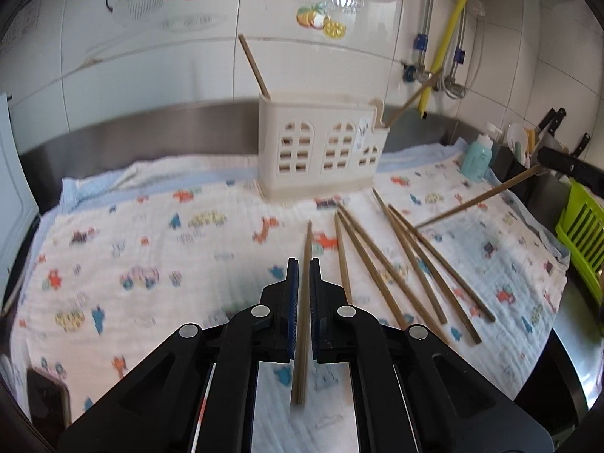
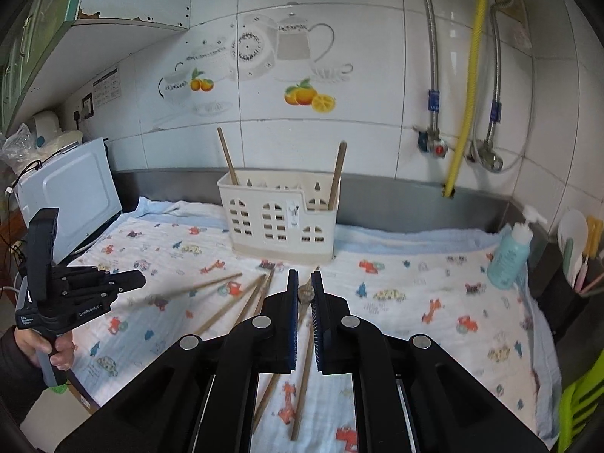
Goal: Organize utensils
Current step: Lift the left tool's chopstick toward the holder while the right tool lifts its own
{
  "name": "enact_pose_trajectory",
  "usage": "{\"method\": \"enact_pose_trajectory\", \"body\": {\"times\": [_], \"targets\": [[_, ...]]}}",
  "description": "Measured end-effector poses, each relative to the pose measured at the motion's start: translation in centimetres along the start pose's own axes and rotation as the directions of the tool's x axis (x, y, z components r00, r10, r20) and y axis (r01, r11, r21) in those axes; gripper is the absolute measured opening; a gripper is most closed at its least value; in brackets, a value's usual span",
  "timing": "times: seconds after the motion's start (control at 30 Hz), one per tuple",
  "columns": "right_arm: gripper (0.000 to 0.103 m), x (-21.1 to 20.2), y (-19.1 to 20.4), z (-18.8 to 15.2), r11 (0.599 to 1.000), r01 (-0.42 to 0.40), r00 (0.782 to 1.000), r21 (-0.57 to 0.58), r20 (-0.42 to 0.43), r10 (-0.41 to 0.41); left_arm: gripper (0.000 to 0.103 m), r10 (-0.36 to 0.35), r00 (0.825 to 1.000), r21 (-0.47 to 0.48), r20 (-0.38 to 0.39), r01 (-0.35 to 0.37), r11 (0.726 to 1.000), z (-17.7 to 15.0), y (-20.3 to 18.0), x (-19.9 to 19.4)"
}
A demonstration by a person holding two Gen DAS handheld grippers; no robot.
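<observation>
A cream plastic utensil holder (image 1: 321,151) with arched cut-outs stands at the back of the cloth; it also shows in the right wrist view (image 2: 279,222). Two chopsticks stand in it, one at the left end (image 2: 227,155) and one at the right end (image 2: 337,175). My left gripper (image 1: 304,264) is shut on a brown chopstick (image 1: 305,294) and holds it above the cloth. My right gripper (image 2: 305,277) is shut on another chopstick (image 2: 304,358), whose tip shows between the pads. In the left wrist view that chopstick (image 1: 479,198) hangs in the air. Several chopsticks (image 1: 400,264) lie loose on the cloth.
A white cloth with cartoon prints (image 1: 151,249) covers the steel counter. A teal pump bottle (image 2: 509,256) stands at the right, with a dark utensil cup (image 2: 573,264) and a green basket (image 1: 583,226) beyond. A white appliance (image 2: 71,192) stands at the left. The tiled wall carries pipes (image 2: 468,87).
</observation>
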State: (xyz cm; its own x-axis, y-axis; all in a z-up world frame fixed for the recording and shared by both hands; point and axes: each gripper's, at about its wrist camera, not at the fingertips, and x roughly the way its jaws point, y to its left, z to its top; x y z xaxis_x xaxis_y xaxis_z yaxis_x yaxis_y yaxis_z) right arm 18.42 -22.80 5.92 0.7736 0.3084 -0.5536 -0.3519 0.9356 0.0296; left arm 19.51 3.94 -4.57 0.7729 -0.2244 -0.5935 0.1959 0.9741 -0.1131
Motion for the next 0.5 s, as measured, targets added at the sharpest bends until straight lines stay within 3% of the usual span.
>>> {"method": "enact_pose_trajectory", "body": {"times": [0.17, 0.5], "targets": [[0.006, 0.0, 0.0, 2.4, 1.0, -0.01, 1.0, -0.021, 0.016, 0.011, 0.004, -0.002, 1.0, 0.035, 0.016, 0.001, 0.999, 1.0, -0.2, 0.0], [0.006, 0.7, 0.4, 1.9, 0.999, -0.021, 1.0, -0.024, 0.001, 0.021, 0.009, -0.03, 0.993, 0.015, -0.114, 0.032, 0.999, -3.1, 0.4, 1.3]]}}
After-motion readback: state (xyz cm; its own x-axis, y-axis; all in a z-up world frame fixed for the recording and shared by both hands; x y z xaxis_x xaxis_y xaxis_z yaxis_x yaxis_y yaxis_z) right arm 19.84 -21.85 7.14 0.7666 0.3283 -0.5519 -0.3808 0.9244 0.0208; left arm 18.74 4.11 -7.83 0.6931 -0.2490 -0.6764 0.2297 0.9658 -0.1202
